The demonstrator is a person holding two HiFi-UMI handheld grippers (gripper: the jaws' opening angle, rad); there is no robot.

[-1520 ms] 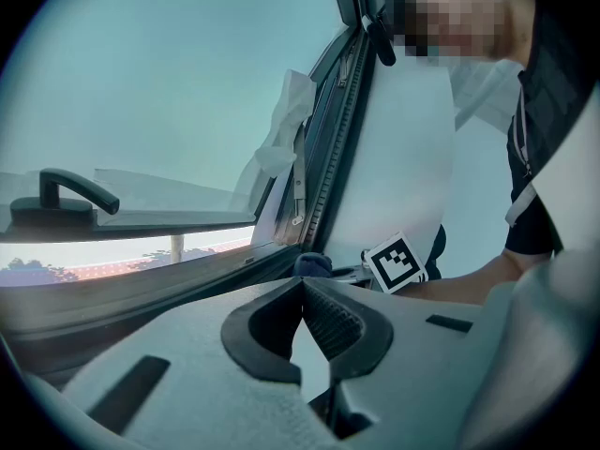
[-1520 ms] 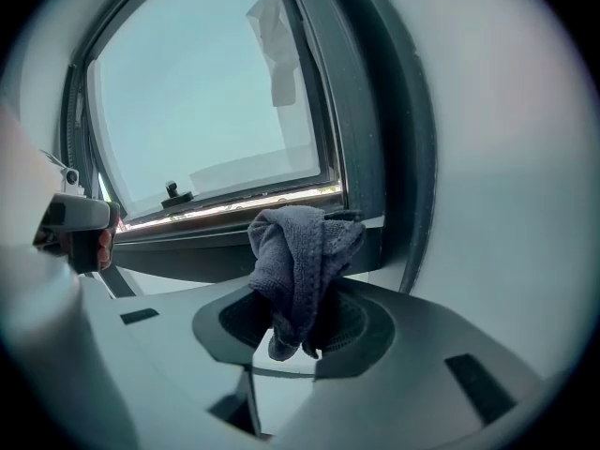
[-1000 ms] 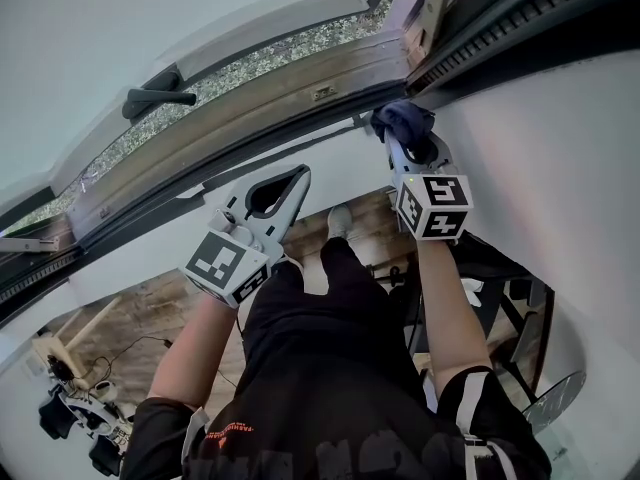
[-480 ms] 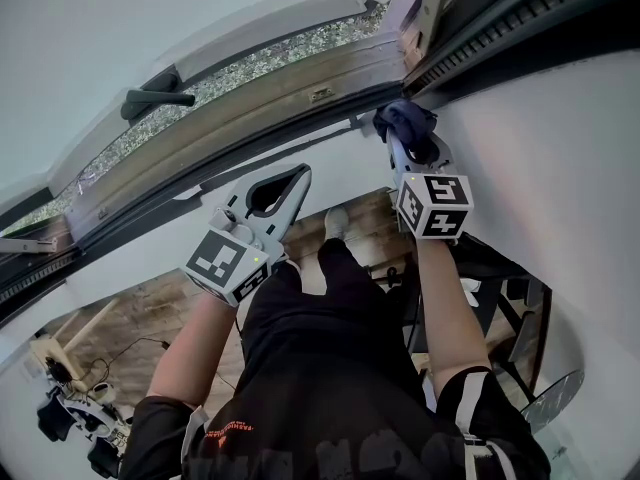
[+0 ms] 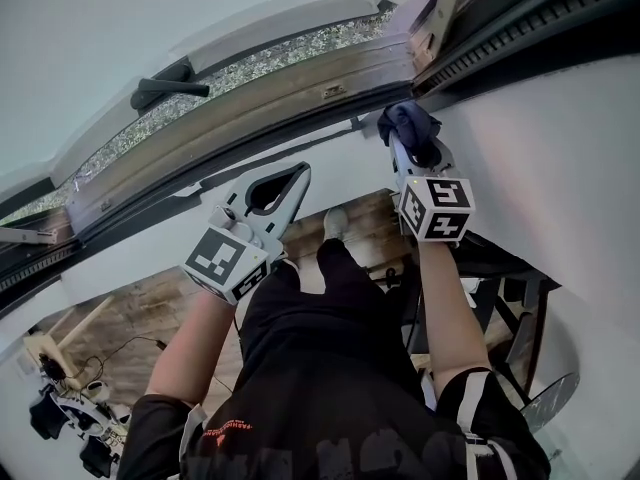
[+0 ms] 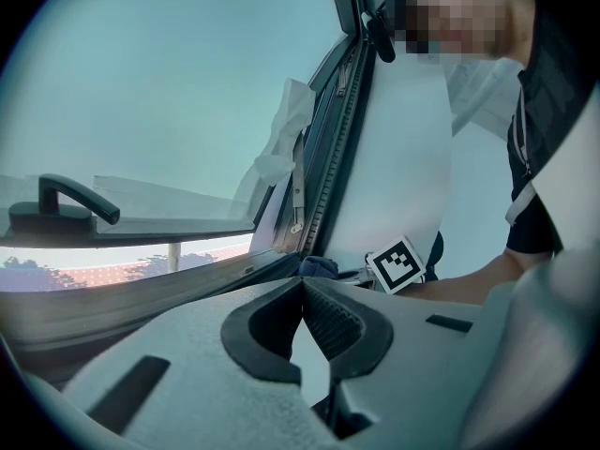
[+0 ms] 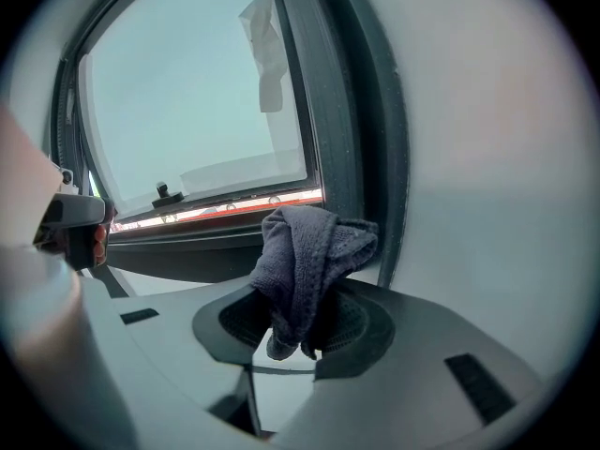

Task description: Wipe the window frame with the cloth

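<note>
Right tongs [image 5: 414,146], at one o'clock in the head view, hold the dark cloth [image 5: 406,122] against a corner of the window frame [image 5: 250,103] to wipe it. Left gripper view: left tongs [image 6: 302,287] closed, empty, idle. Right gripper view: jaws clamp the bunched cloth.

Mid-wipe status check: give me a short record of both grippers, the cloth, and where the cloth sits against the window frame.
left gripper: jaws together, nothing between them, apart from the frame
right gripper: jaws clamped on the cloth
cloth: dark grey, bunched, sticking out past the jaw tips
window frame: dark; the cloth is at its lower corner, beside the white wall
contact: cloth looks pressed into the corner in the head view; cannot confirm
window handle: black, away from both grippers
</note>
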